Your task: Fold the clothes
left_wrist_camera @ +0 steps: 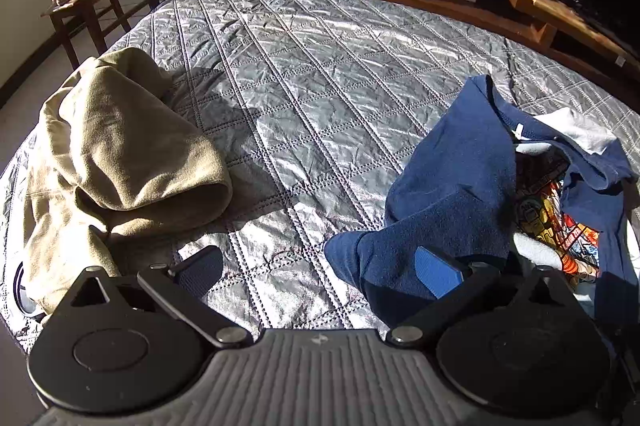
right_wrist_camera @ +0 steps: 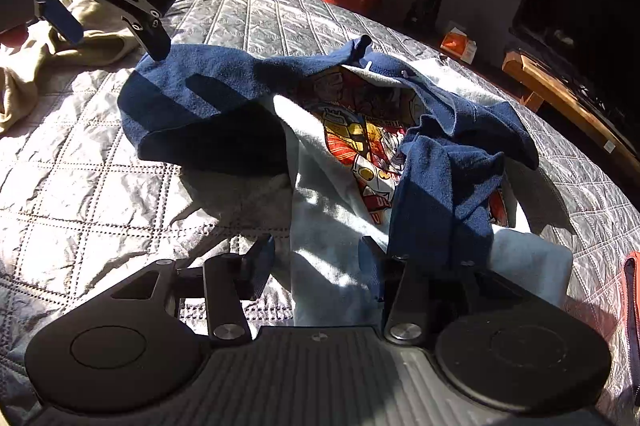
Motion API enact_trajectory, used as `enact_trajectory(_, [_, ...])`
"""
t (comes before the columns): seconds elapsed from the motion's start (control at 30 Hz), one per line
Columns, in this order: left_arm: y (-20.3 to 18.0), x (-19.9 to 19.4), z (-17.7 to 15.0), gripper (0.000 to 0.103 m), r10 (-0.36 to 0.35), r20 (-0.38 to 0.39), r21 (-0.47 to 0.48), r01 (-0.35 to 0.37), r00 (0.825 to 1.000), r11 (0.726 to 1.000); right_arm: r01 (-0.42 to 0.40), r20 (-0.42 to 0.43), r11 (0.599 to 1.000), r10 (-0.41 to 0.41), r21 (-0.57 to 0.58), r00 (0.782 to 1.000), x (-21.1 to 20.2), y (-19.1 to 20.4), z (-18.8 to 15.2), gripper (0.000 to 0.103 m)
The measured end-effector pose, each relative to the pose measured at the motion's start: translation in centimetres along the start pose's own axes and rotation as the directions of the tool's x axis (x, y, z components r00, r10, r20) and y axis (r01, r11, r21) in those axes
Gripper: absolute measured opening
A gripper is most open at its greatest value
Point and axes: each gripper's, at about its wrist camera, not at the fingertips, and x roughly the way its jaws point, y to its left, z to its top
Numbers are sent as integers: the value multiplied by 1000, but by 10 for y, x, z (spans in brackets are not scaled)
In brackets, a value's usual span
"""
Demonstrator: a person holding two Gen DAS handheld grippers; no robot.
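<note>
Blue garment point(right_wrist_camera: 192, 93) lying crumpled over printed shirt point(right_wrist_camera: 352, 133) toward the bed's point(left_wrist_camera: 320, 65) right edge. Left gripper point(left_wrist_camera: 320, 266) hovering wide-spread at its left end; right gripper point(right_wrist_camera: 316, 258) gaping, nearer the shirt.

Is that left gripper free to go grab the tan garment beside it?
Probably yes. The left gripper has its jaws open and empty, and the tan garment lies uncovered on the quilt, with nothing between them.
</note>
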Motion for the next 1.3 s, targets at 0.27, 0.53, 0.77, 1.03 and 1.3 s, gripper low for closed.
enact_trajectory(0.27, [1,-4,3,102,-9,16,-1,9,1000,1000,-159,18,841,175,517,984,-1,-51,-7,4])
enact_trajectory(0.53, [14,-12,14,102,42,81,-46,-38,996,998,-435,174,643,428,631,887,-13,9,29,5])
enact_trajectory(0.77, [23,-11,16,102,45,73,-74,-39,996,996,-382,157,709,363,593,919,-38,-6,25,12])
enact_trajectory(1.03, [12,-6,9,102,5,40,-32,-3,999,999,-284,116,774,266,566,957,-56,-32,11,60])
enact_trajectory(1.3, [-15,1,-6,102,-19,-5,84,20,1000,996,-219,-19,834,265,507,964,-22,-18,-3,36])
